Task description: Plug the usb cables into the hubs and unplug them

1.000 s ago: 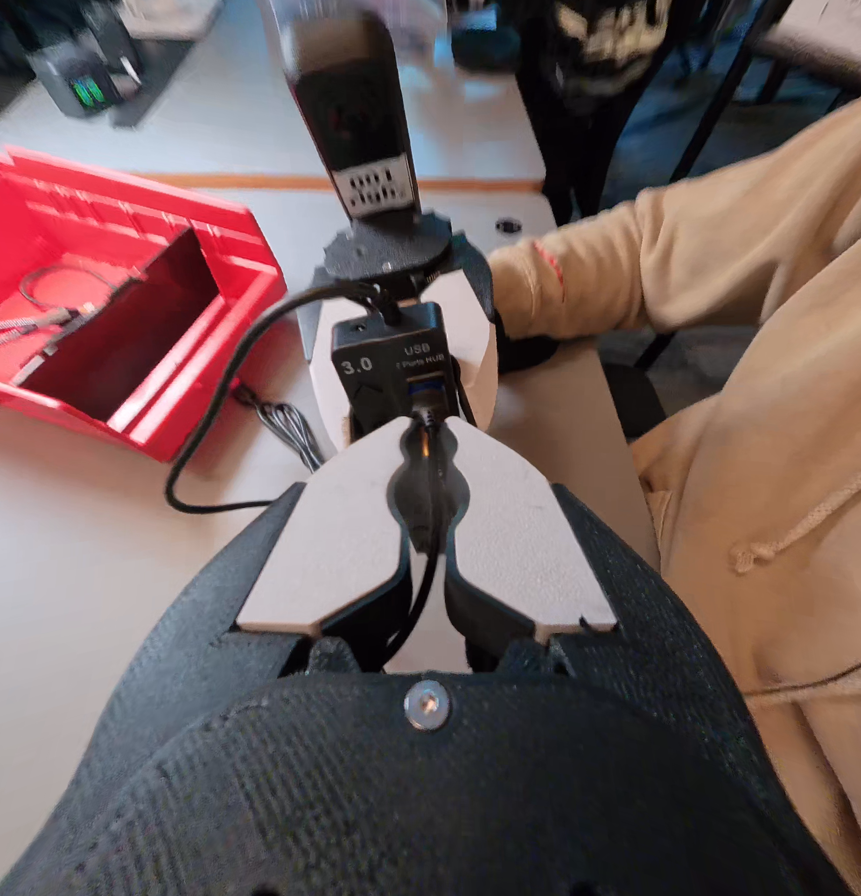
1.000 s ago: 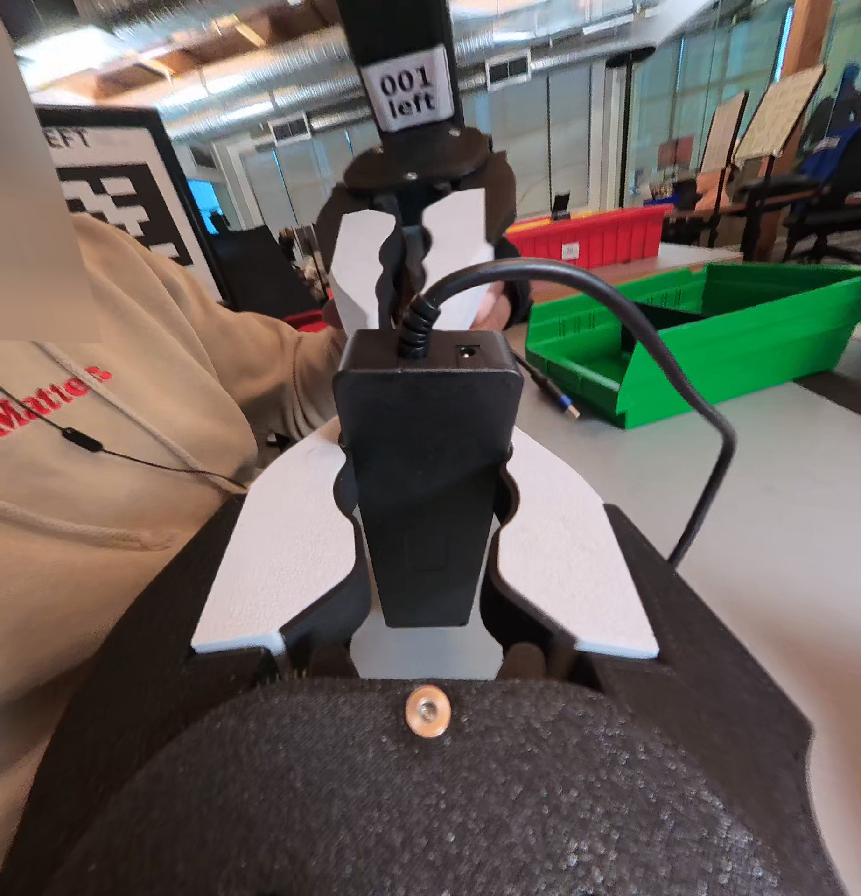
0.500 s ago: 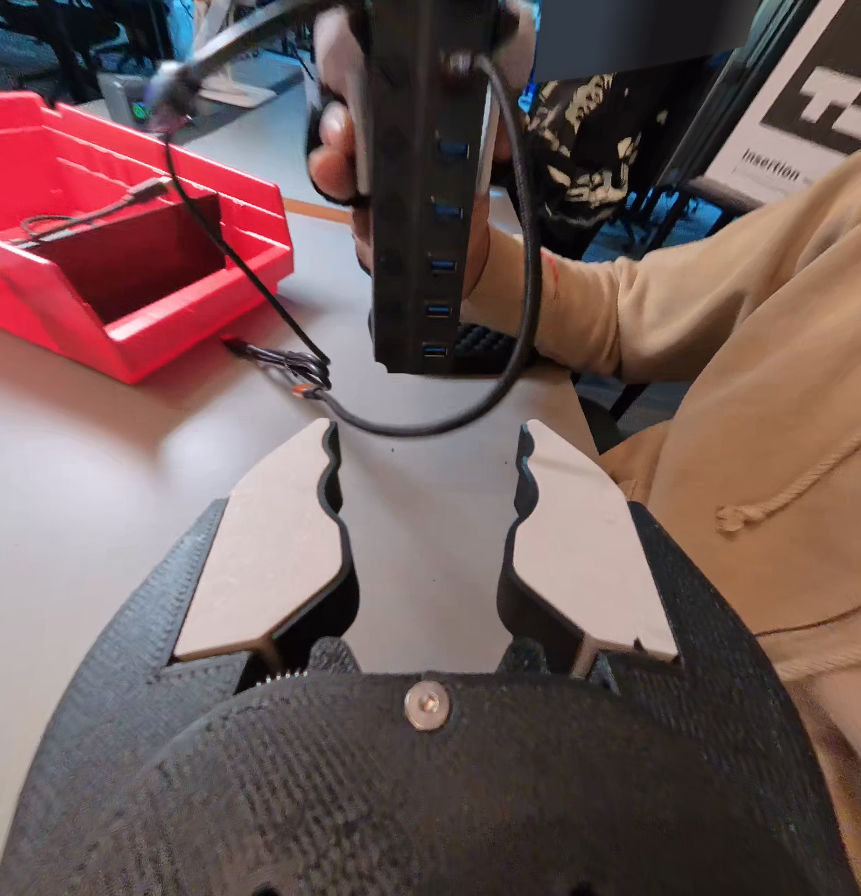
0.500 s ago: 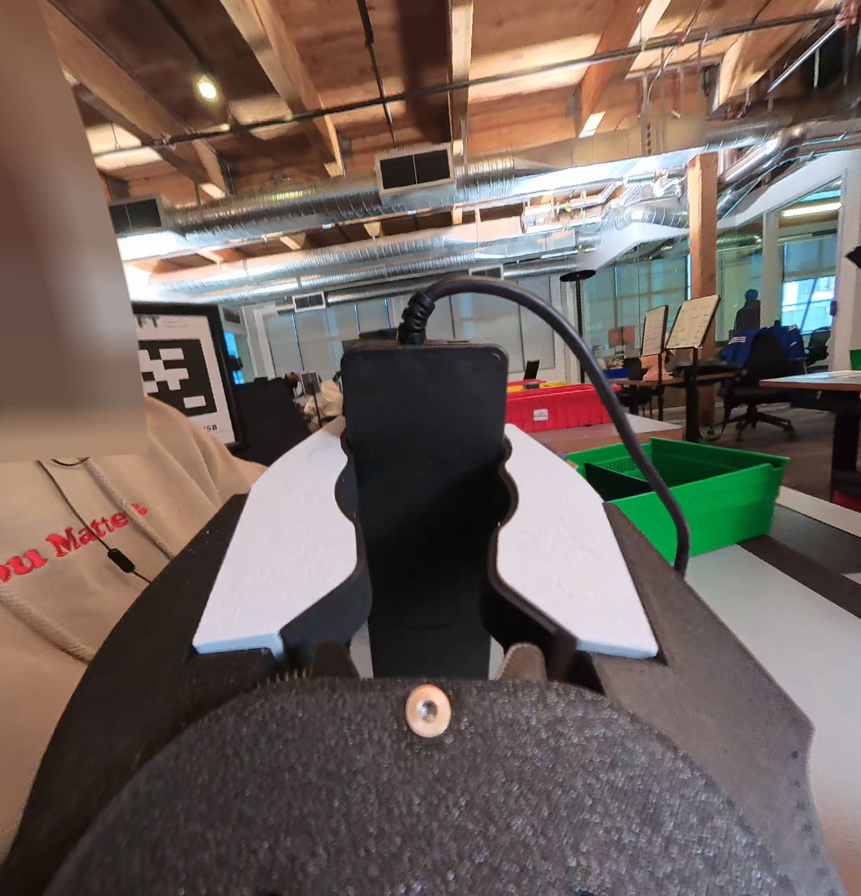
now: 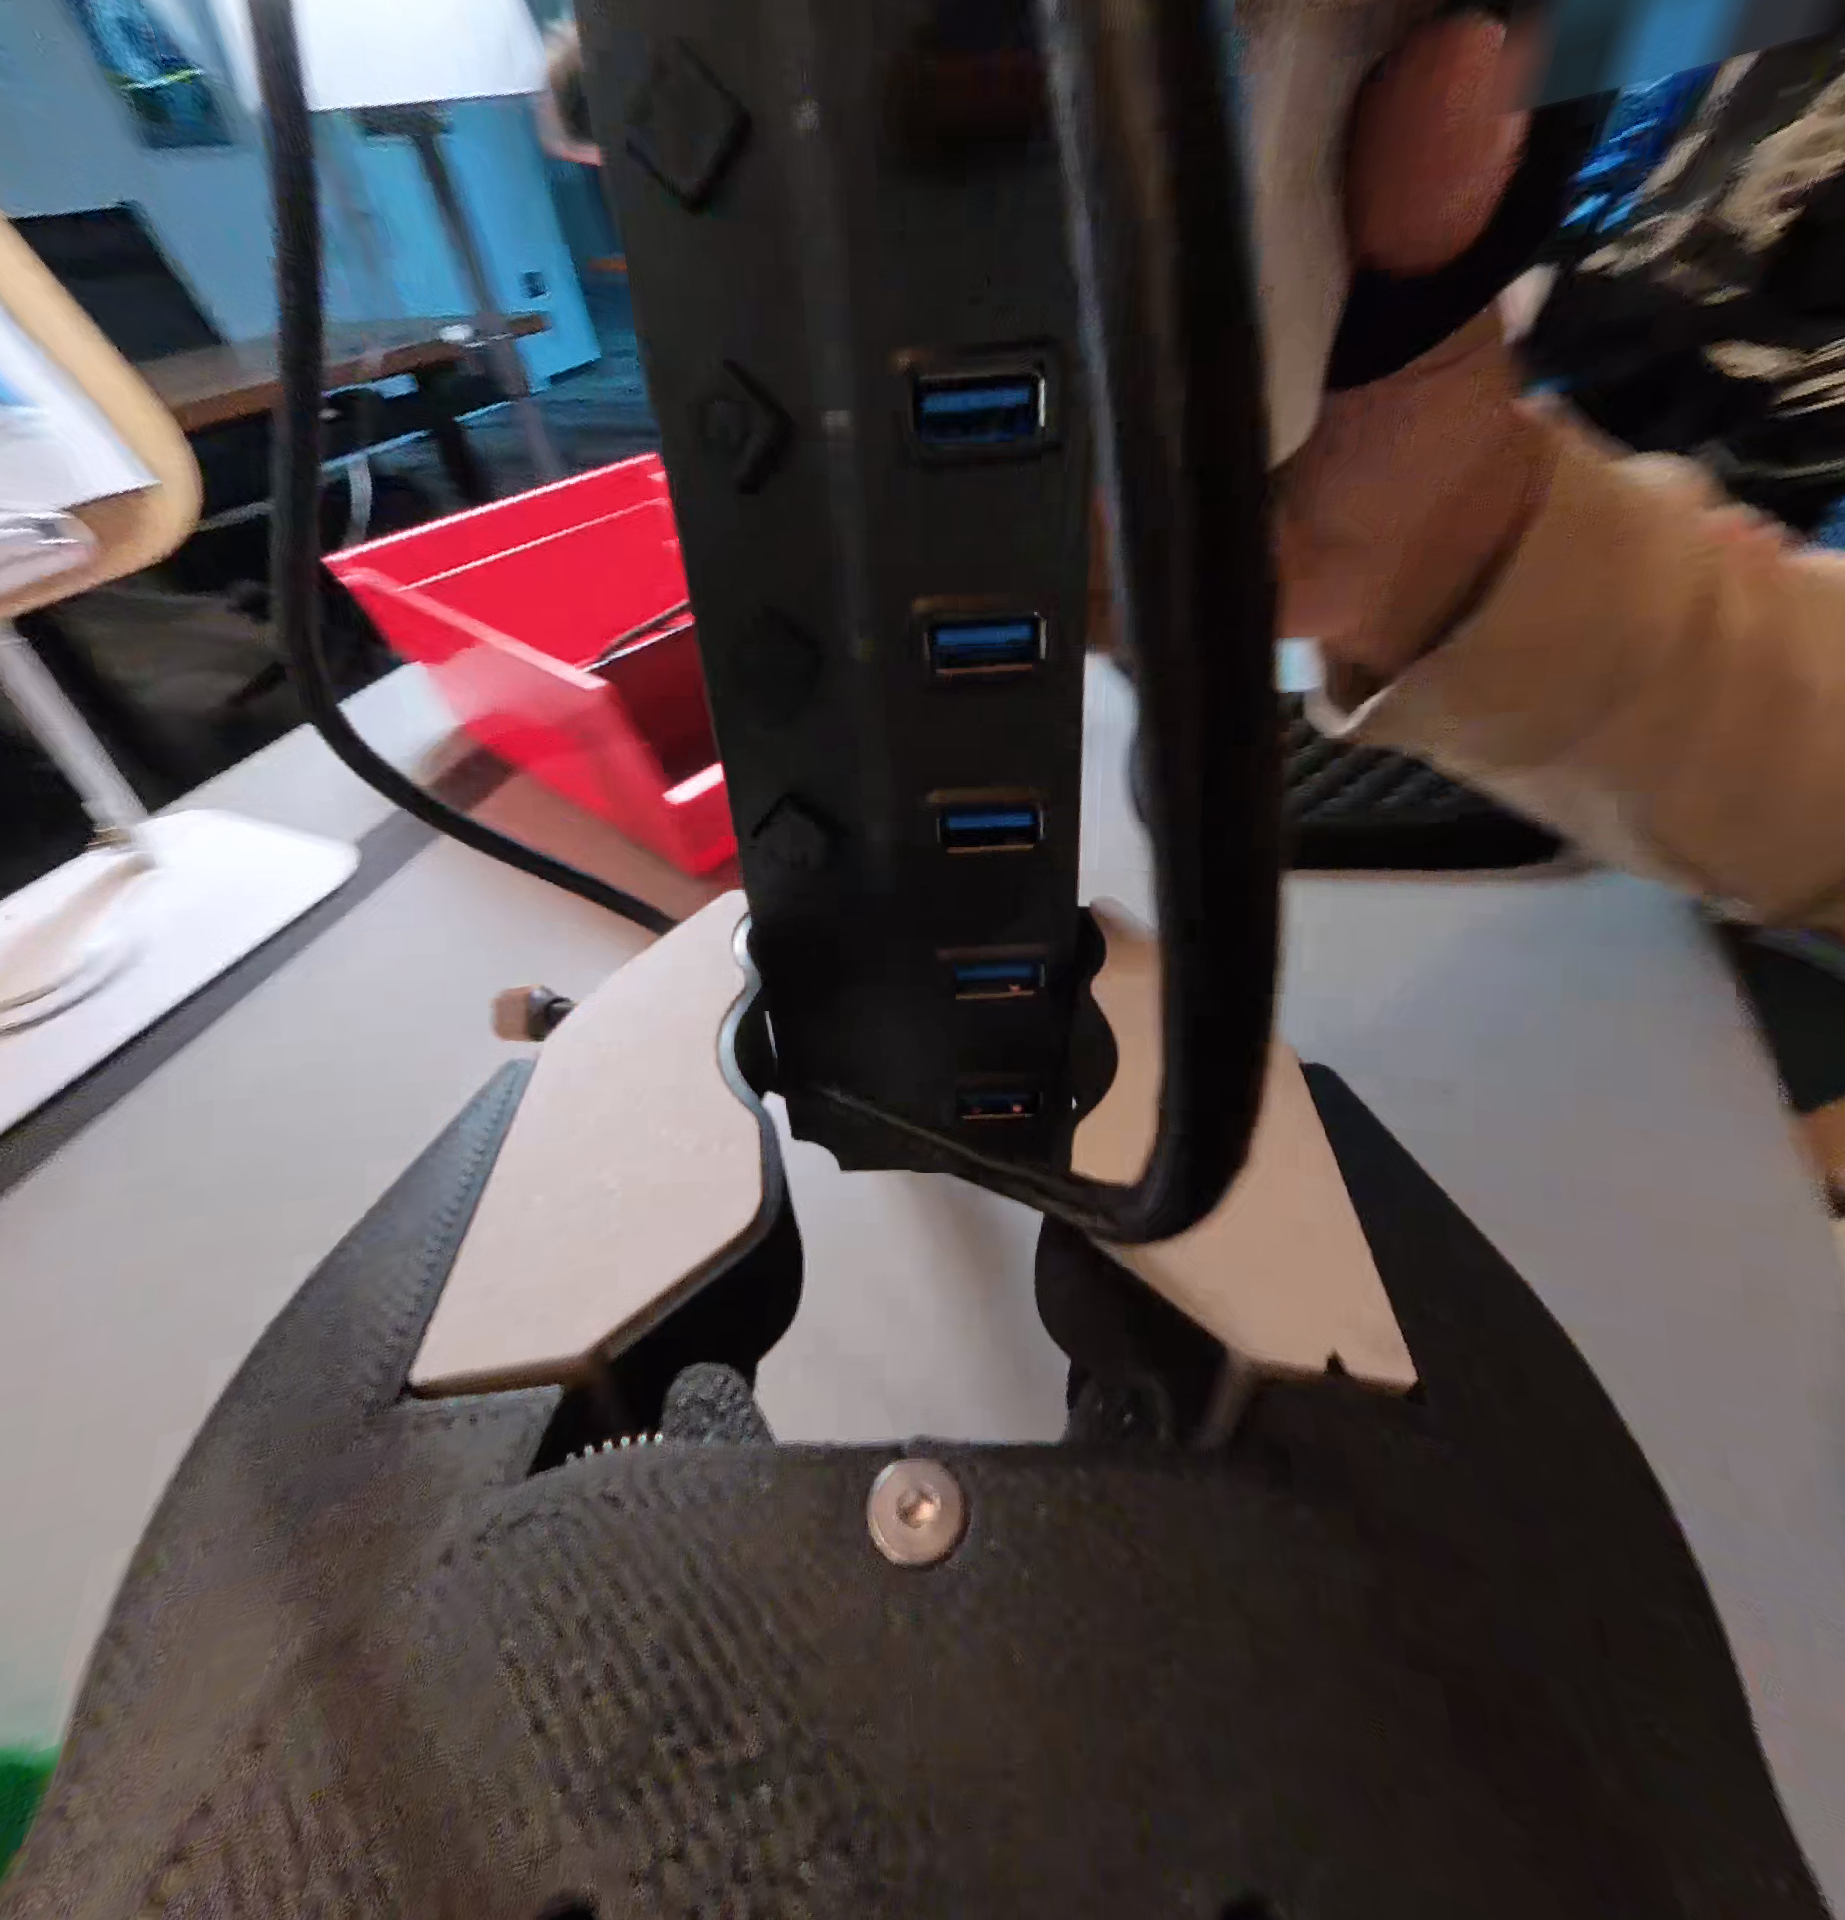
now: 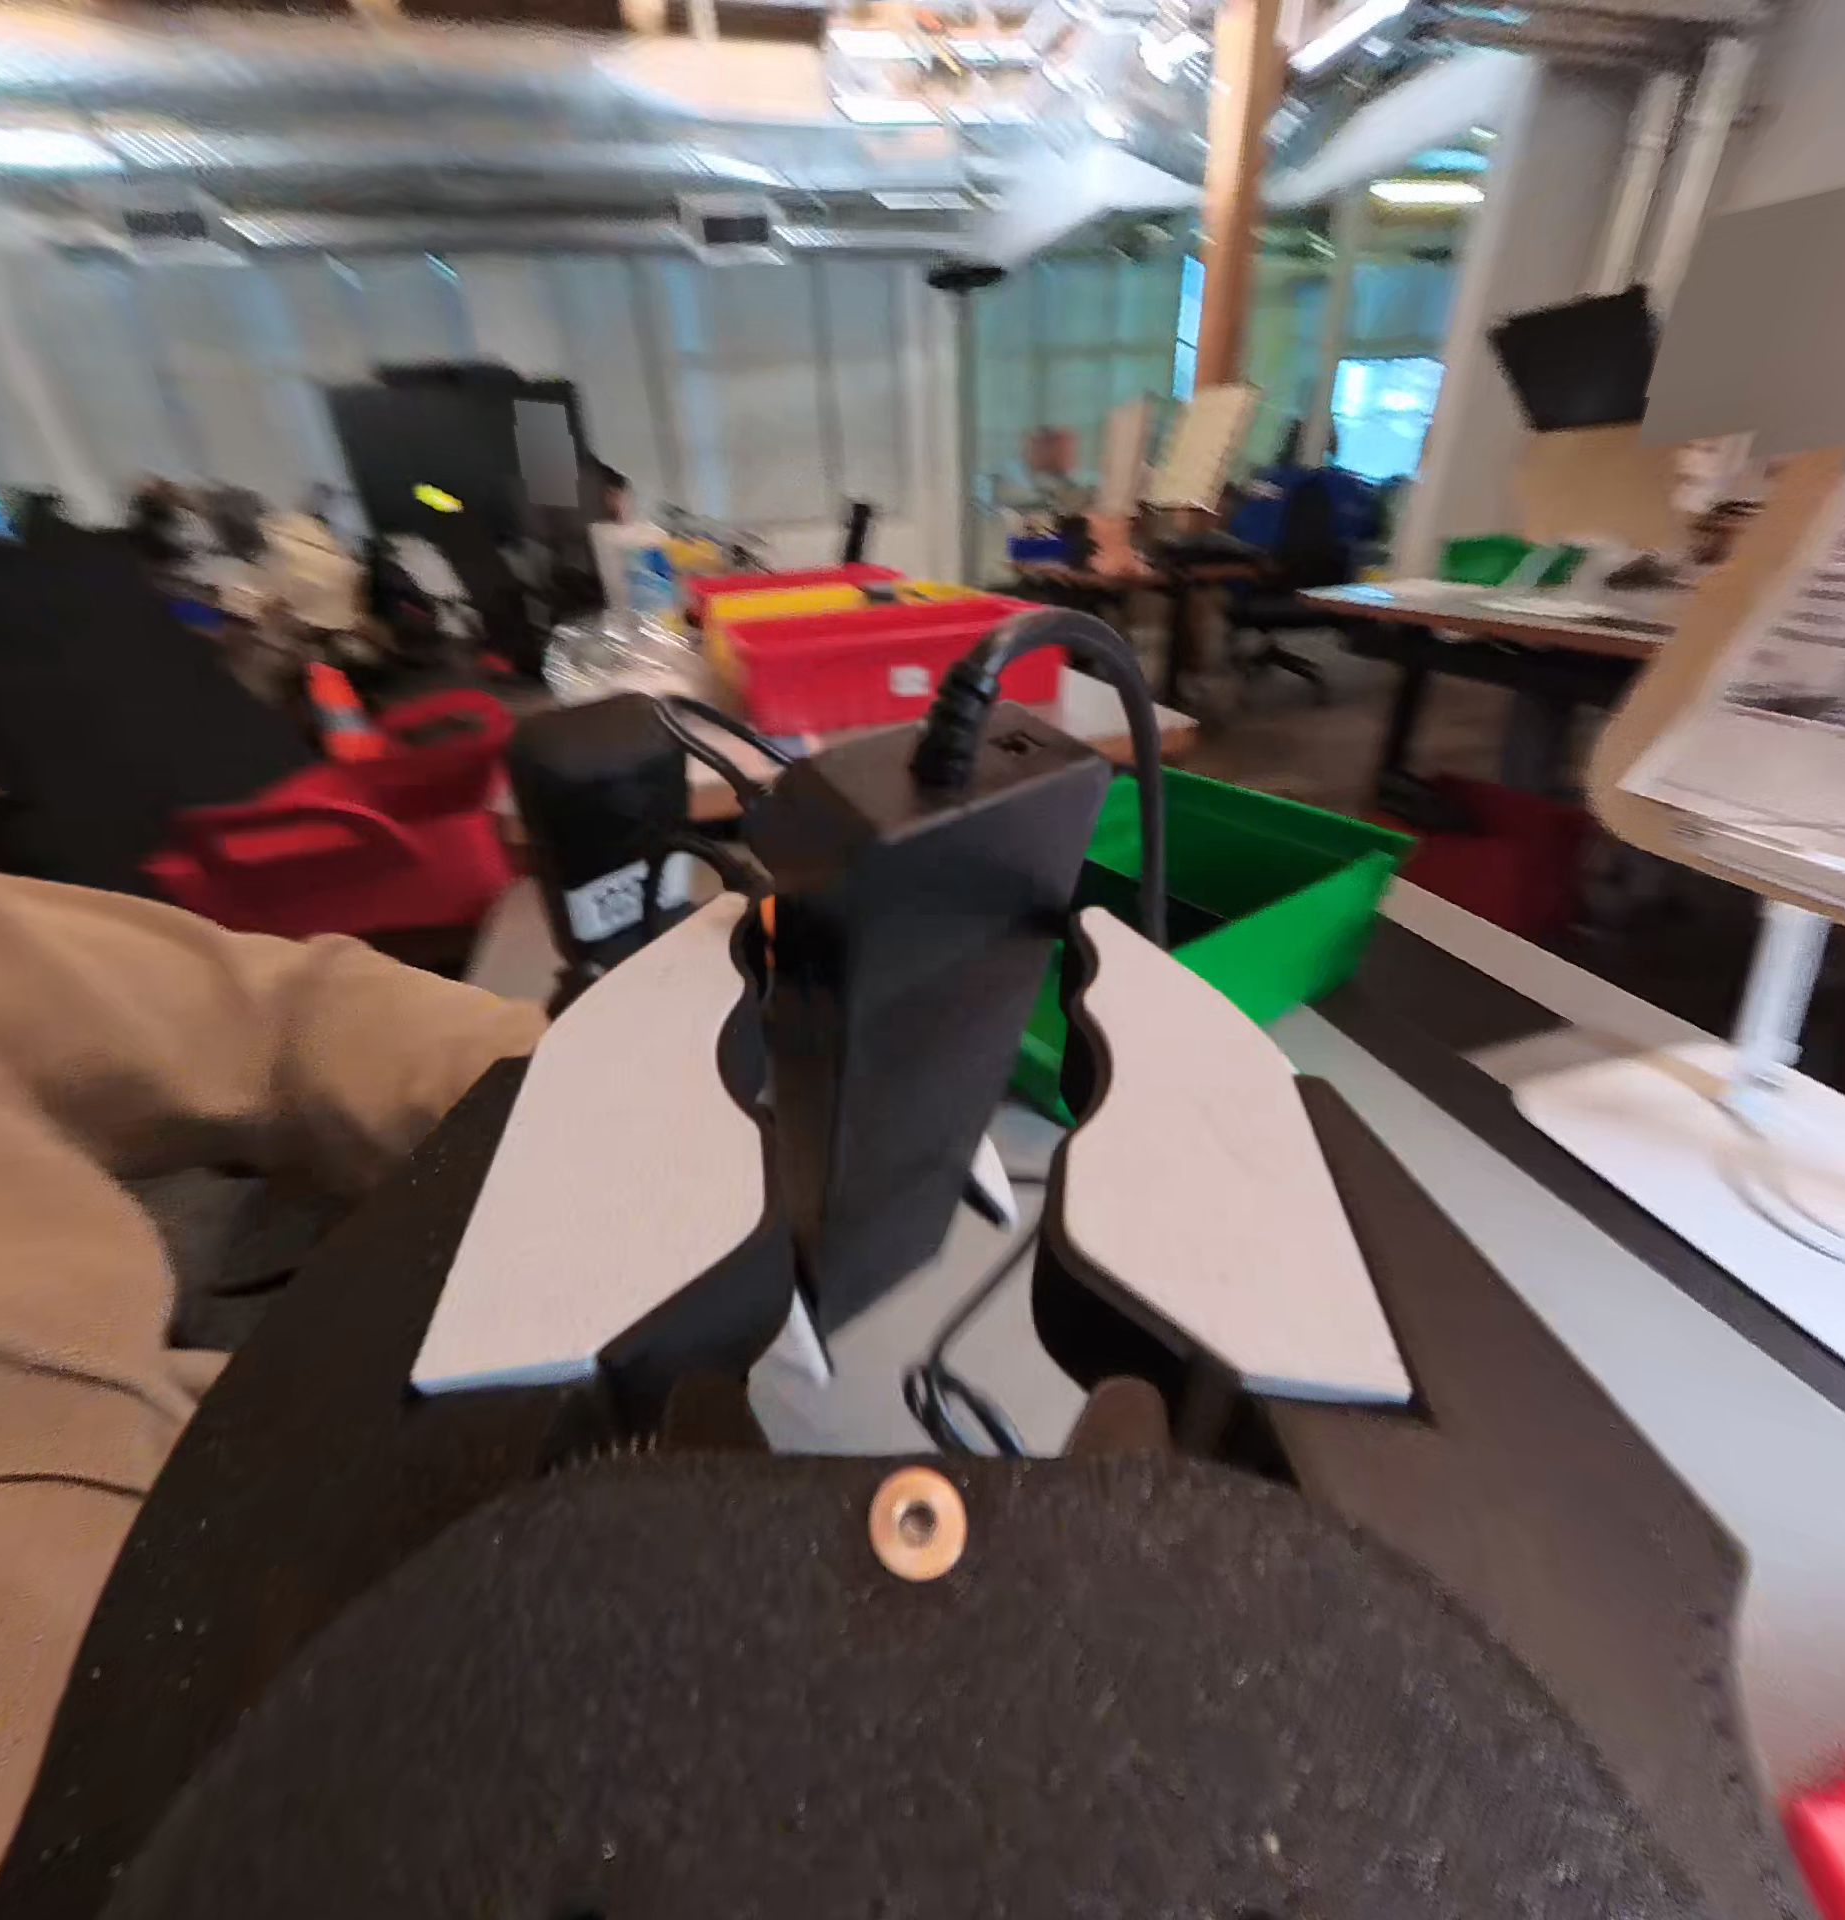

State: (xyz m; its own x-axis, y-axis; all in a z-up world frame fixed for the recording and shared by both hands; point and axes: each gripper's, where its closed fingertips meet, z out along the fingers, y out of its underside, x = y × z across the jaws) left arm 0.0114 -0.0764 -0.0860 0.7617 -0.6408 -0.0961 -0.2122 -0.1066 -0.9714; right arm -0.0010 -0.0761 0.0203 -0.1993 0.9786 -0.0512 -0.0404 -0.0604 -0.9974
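Observation:
A long black USB hub (image 5: 897,623) with a row of blue ports stands upright. In the left wrist view its lower end sits between the fingers of my left gripper (image 5: 918,935), which press on both of its sides. My right gripper (image 6: 913,920) is shut on the same hub (image 6: 897,987) higher up, with the cable end on top. The hub's black cable (image 5: 1198,1039) hangs down in a loop over the left gripper's right finger. It also shows in the right wrist view (image 6: 1136,727). No plug sits in the visible ports.
A red bin (image 5: 544,623) stands behind the hub on the grey table (image 5: 222,1195). A green bin (image 6: 1261,914) is beyond my right gripper. A white stand base (image 5: 118,935) lies at the left. A person's tan sleeve (image 5: 1572,727) is at the right.
My left gripper let go of the plug at the hub, opened, then closed on the hub's lower end. My right gripper lifted and turned the hub upright.

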